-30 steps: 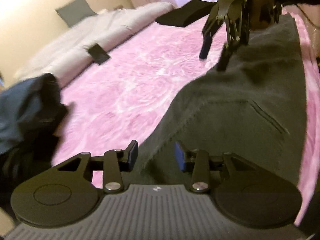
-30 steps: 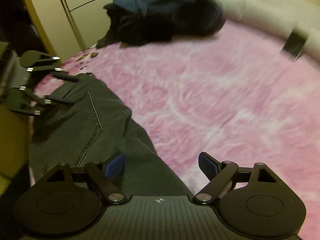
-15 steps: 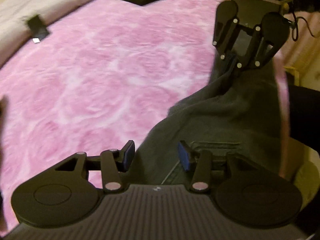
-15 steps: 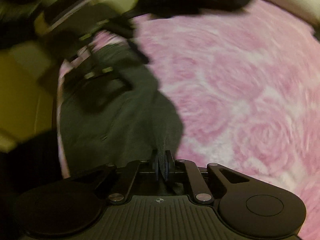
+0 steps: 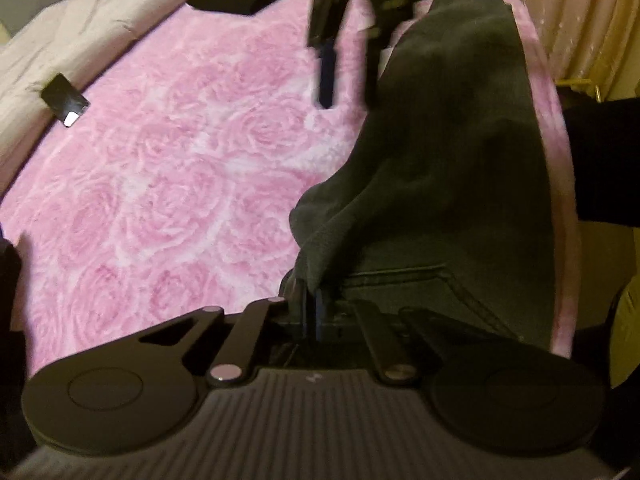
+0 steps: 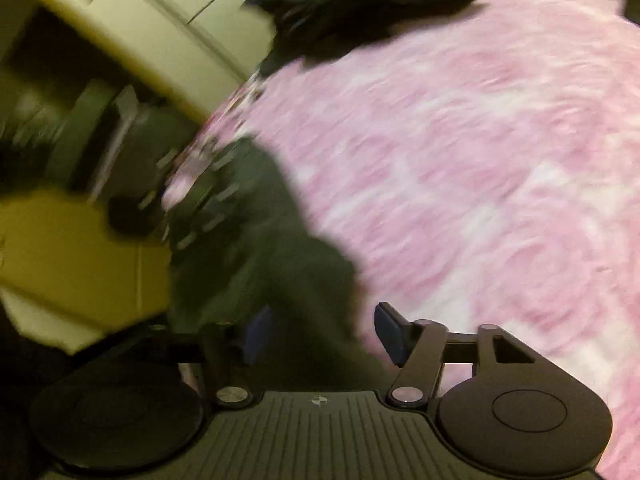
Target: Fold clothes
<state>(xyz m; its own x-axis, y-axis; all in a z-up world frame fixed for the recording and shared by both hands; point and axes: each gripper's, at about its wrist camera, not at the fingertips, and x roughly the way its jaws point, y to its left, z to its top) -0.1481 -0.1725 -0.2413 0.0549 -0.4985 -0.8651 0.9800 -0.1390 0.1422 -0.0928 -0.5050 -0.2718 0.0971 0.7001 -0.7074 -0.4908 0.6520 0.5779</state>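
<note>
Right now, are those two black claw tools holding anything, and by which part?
The left gripper pinches the dark grey trousers by a bunched fabric edge beside a pocket. The right gripper is open, holding nothing.

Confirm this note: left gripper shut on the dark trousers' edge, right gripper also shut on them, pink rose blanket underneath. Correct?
One error: the right gripper is open, fingers spread over the dark trousers, as the right wrist view shows. The left gripper is shut on them, and the pink rose blanket lies underneath.
</note>
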